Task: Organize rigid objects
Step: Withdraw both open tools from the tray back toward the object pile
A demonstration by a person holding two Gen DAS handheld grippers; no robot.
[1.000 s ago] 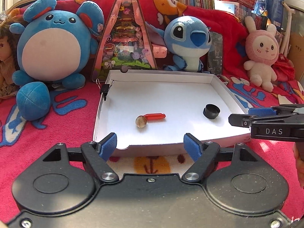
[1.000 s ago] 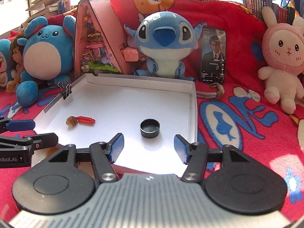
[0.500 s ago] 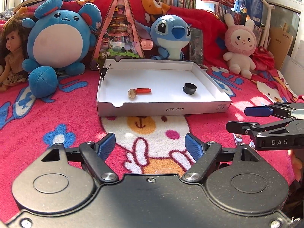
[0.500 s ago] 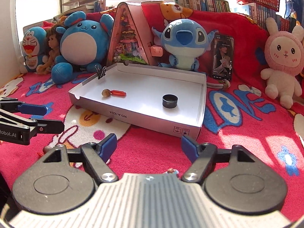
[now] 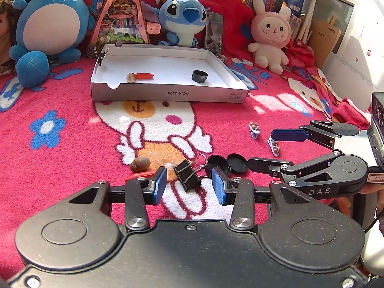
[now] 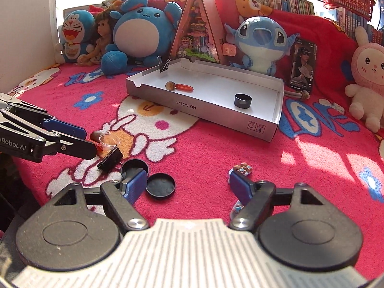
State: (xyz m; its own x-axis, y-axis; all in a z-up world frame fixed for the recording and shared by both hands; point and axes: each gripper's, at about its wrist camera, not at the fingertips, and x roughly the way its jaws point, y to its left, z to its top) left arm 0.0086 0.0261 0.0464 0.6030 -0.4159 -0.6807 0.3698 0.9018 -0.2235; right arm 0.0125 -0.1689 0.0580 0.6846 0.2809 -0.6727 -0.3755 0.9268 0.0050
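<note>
A white cardboard tray (image 5: pixel 168 94) (image 6: pixel 216 114) lies on the red blanket and holds a nut-headed red stick (image 5: pixel 140 76) (image 6: pixel 178 86) and a black ring cap (image 5: pixel 199 76) (image 6: pixel 243 100). Near me on the blanket lie a black binder clip (image 5: pixel 187 174) (image 6: pixel 110 159), two black round lids (image 5: pixel 236 163) (image 6: pixel 160 186), a brown nut (image 5: pixel 140 163), a clear small cup (image 6: pixel 110 140) and two decorated hair clips (image 5: pixel 254 129) (image 6: pixel 242 168). My left gripper (image 5: pixel 189 184) is open with the binder clip between its fingers. My right gripper (image 6: pixel 188 187) is open and empty above the lids.
Plush toys (image 5: pixel 51 24) (image 6: pixel 260 40), a triangular display box (image 5: pixel 121 14), a phone (image 6: pixel 302 66) and a pink rabbit (image 5: pixel 271 33) line the back. Bookshelves stand behind. The blanket's front edge drops off at the left (image 6: pixel 14 168).
Both grippers have pulled back from the tray toward the near blanket. The loose items there have come into view. Both stay open.
</note>
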